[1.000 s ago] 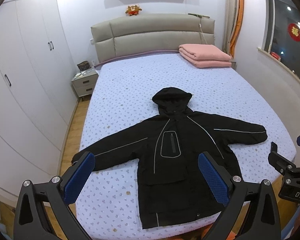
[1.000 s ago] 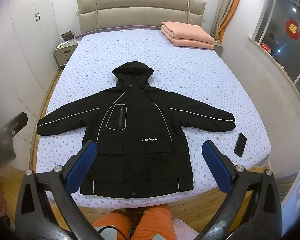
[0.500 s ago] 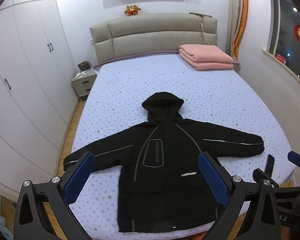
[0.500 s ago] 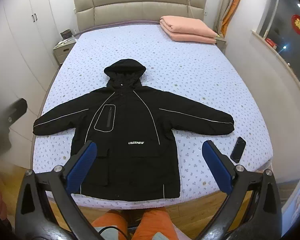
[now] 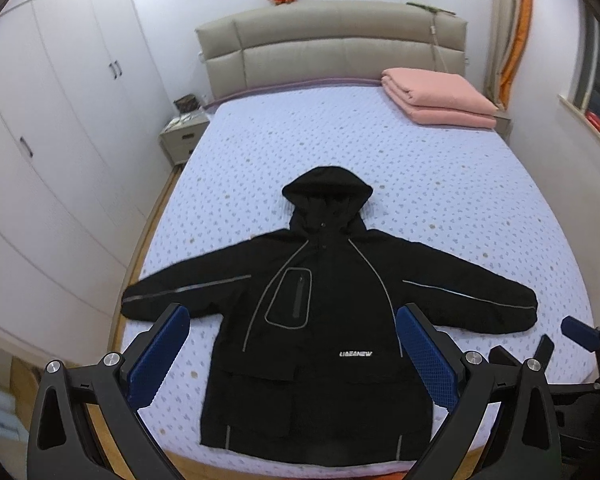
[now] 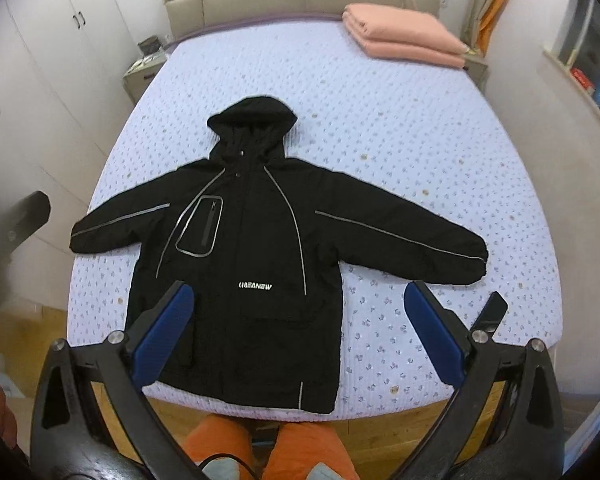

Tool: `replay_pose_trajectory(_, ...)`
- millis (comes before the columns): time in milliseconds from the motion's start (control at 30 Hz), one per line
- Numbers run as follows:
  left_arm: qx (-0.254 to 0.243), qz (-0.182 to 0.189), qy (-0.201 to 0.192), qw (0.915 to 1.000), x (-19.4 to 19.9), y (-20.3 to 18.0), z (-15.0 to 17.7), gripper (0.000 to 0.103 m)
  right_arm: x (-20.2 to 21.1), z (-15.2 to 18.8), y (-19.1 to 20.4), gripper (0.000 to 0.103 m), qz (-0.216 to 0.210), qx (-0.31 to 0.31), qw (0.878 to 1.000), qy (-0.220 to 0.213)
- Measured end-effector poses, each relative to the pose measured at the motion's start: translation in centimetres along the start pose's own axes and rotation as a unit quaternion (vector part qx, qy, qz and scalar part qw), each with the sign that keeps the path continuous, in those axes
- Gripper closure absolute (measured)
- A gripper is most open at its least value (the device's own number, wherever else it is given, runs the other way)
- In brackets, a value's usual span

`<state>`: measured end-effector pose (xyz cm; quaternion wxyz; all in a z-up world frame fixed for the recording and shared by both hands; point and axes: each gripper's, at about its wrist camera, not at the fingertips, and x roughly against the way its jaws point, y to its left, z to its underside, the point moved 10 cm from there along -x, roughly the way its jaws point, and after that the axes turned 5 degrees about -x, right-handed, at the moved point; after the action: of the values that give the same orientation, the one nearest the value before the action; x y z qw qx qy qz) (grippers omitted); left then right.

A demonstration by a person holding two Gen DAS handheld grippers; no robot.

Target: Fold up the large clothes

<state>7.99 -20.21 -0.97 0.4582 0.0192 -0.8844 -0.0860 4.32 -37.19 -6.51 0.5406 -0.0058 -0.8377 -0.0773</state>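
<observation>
Left gripper (image 5: 292, 354) and right gripper (image 6: 300, 330) both spread wide with nothing between the blue pads, hovering above the near edge of the bed (image 6: 400, 128) at the bottom of each frame. Ahead, centre frame: black hooded jacket (image 6: 256, 240) lying flat, front up, sleeves stretched to left and right, hood toward the headboard, hem at the near edge. Best begun by lowering each gripper to a sleeve cuff, pinching only the top layers, then drawing both sleeves inward across the chest while steering clear of the phone (image 6: 490, 312) at lower right, just beside the right cuff.
</observation>
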Motion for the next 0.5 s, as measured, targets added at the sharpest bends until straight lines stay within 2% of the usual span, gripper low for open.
replay_pose_trajectory(200, 0.005, -0.003, 0.040, 0.9992, -2.7, -0.4, 1.3, 0.000, -1.8, 0.0, 0.2, 0.000, -0.007, 0.009, 1.000, 0.025)
replay_pose_trajectory(367, 0.006, 0.006, 0.050, 0.9987, -4.9, 0.5, 1.4, 0.000, -3.5, 0.4, 0.5, 0.000, 0.003, 0.009, 0.999, 0.045)
replay_pose_trajectory(500, -0.014, -0.009, 0.048, 0.9987, -6.9, 1.7, 0.8, 0.000, -4.2, 0.4, 1.1, 0.000, 0.026, 0.004, 0.998, 0.056)
